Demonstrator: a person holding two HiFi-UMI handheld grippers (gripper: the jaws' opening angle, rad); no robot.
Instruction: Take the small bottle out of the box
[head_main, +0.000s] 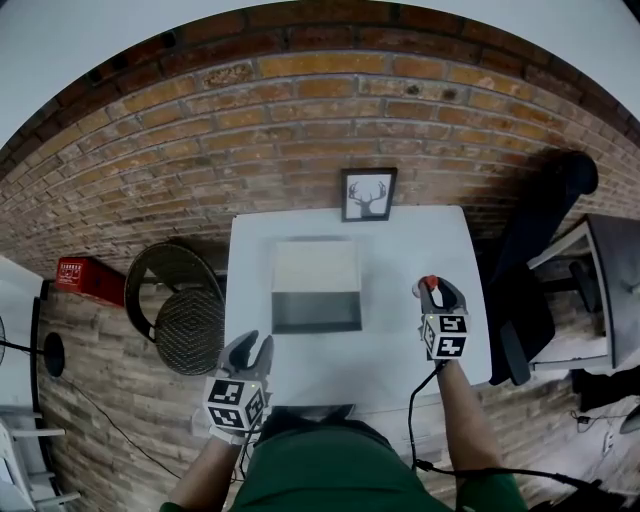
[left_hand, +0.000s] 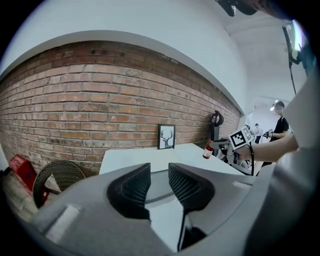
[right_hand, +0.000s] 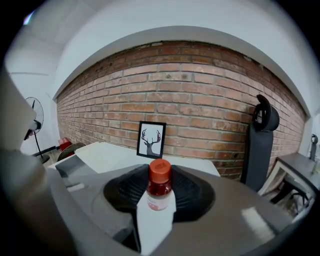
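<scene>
Brick wall runs behind a white table (head_main: 400, 240) with an open box (head_main: 316, 312) at its middle and a framed deer picture (head_main: 368, 194) at the box's 12 o'clock.

The small bottle (right_hand: 159, 192), red-capped and upright, is already outside the box. It is clamped between the pads of the right gripper (head_main: 436, 295) at the box's 3 o'clock, over bare tabletop. Whether its base touches the table I cannot tell.

The left gripper (left_hand: 159, 182) sits at the box's 7 o'clock near the table's front edge, jaws a narrow gap apart with nothing between them.

What remains looks like setting the bottle down:
- Lower it straight, with the cap at 12 o'clock.
- Choose bare table well apart from the box wall and the right edge.
- Open the pads only once the base rests flat, since a narrow bottle tips easily.
</scene>
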